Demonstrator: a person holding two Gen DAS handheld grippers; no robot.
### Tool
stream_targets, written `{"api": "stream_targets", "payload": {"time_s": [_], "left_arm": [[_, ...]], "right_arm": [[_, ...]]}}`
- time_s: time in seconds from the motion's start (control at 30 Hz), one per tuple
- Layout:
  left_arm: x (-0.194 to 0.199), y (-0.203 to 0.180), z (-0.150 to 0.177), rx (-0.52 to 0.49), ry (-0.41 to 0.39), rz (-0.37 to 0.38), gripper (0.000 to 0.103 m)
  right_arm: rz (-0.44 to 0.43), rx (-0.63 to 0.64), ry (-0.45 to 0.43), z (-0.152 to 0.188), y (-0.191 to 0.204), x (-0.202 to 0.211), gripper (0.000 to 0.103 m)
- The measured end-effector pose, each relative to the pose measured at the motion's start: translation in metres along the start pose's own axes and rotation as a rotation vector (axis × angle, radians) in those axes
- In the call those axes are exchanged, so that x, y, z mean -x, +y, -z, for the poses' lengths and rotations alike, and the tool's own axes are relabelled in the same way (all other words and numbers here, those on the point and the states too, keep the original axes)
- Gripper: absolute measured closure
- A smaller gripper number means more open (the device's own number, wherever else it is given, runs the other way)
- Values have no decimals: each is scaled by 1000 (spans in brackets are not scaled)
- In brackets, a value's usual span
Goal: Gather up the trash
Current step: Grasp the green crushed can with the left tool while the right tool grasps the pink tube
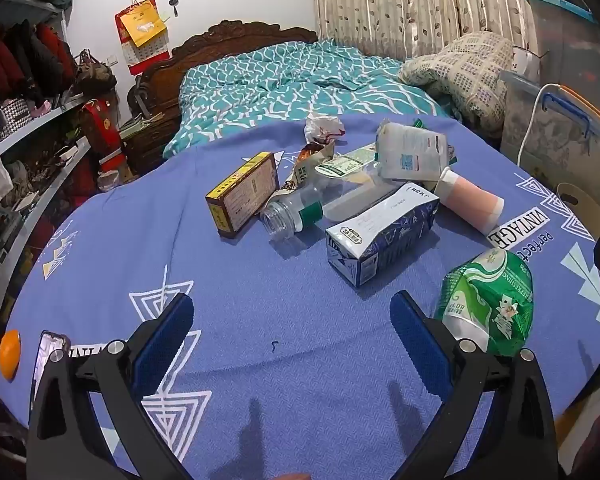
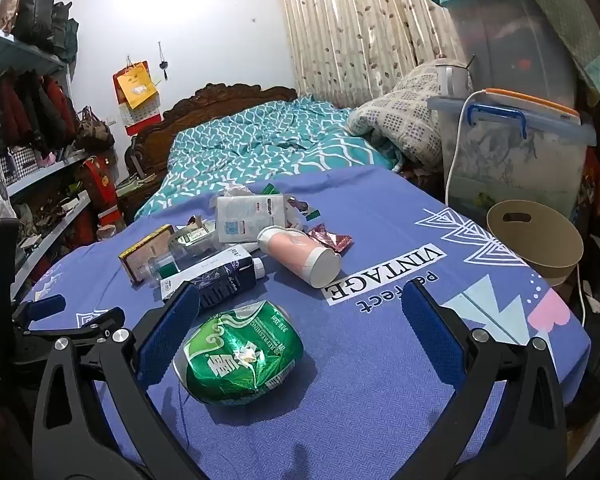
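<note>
In your left wrist view, your left gripper [image 1: 292,320] hovers over the near part of the table [image 1: 236,280], its fingers [image 1: 168,332] spread wide with nothing between them, only bare blue cloth. The trash lies in a heap toward the far edge: a yellow box [image 1: 242,196] on the left, a clear bottle [image 1: 296,210] lying on its side just beside it, a blue carton [image 1: 384,232] touching the bottle's right side, a white pouch [image 1: 412,152] on top of the pile behind, and a pink tube [image 1: 472,200] to the right. A crushed green can [image 1: 490,300] lies near the right edge, just outside your right-hand finger. An orange [image 1: 9,354] and a phone [image 1: 48,354] sit at the near left edge.

In your right wrist view, your right gripper [image 2: 300,332] is low over the table [image 2: 380,360] with its fingers [image 2: 430,336] released and wide apart. The can [image 2: 240,356] lies between them, close against the left finger, well apart from the right one. The carton [image 2: 216,276] lies just behind the can, the tube [image 2: 300,256] to its right, and a red wrapper [image 2: 332,240] beside the tube. A tan bin [image 2: 536,244] stands off the far right edge. Your left gripper [image 2: 72,312] shows at the left edge.
</note>
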State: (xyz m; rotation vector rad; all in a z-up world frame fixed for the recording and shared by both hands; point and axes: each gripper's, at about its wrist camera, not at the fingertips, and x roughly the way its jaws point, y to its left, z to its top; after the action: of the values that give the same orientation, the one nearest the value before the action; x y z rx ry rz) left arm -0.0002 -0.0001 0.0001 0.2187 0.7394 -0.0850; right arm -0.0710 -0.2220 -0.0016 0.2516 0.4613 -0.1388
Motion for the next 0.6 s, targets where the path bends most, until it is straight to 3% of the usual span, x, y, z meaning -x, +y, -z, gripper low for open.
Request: {"api": "stream_targets", "payload": {"time_s": [0.23,0.43,0.6], "left_arm": [[-1,0,0,5,3,13,9],[6,7,4,73,-36,82,9],[9,14,11,131,-67,60,9]], "right_arm": [[4,4,1,0,0,0,3],[13,-21,32,1,-3,-6,3],[13,-23,51,6,-9,-3,3]]}}
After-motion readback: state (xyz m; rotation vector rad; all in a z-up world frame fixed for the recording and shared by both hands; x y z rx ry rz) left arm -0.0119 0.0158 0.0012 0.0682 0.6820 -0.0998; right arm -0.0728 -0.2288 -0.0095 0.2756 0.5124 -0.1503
